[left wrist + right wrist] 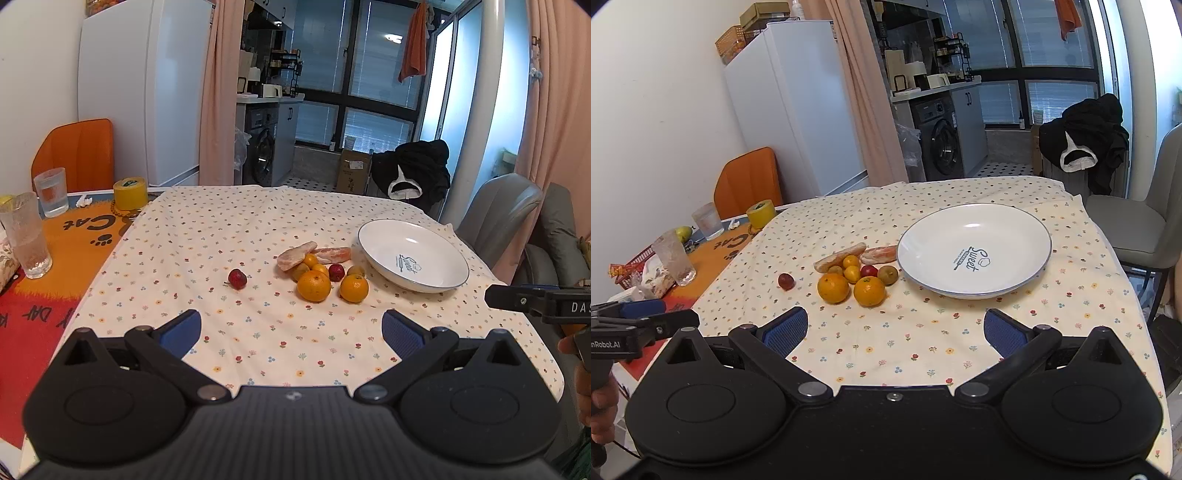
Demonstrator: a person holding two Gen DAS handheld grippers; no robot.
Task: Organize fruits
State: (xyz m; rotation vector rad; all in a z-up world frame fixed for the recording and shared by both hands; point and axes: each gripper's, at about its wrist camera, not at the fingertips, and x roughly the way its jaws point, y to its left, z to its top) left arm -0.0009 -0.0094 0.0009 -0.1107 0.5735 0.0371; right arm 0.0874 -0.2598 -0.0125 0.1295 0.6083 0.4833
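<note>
Fruit is lying in a loose cluster on the flowered tablecloth [923,332], just to the left of the white plate [975,221], which is sitting bare; by that evidence, no piece has yet been placed, and the task appears to be at its opening step. Both grippers are hovering at the near edge of the table, well short of the cluster. The left gripper [291,332] is standing with jaws spread wide and holding nothing; the right gripper [895,330] is likewise released and unloaded. 2 large oranges, one [833,288] beside the other [869,291], are lying nearest the right gripper, ahead and slightly left of its open fingers. Smaller yellow and green fruits and 2 pale peeled segments are sitting behind them. 1 red fruit [237,278] is lying apart, to the left of the group. The next move is likely calling for an advance over 1 orange, fingers straddling it, then a gentle closing, since round fruit may roll.
</note>
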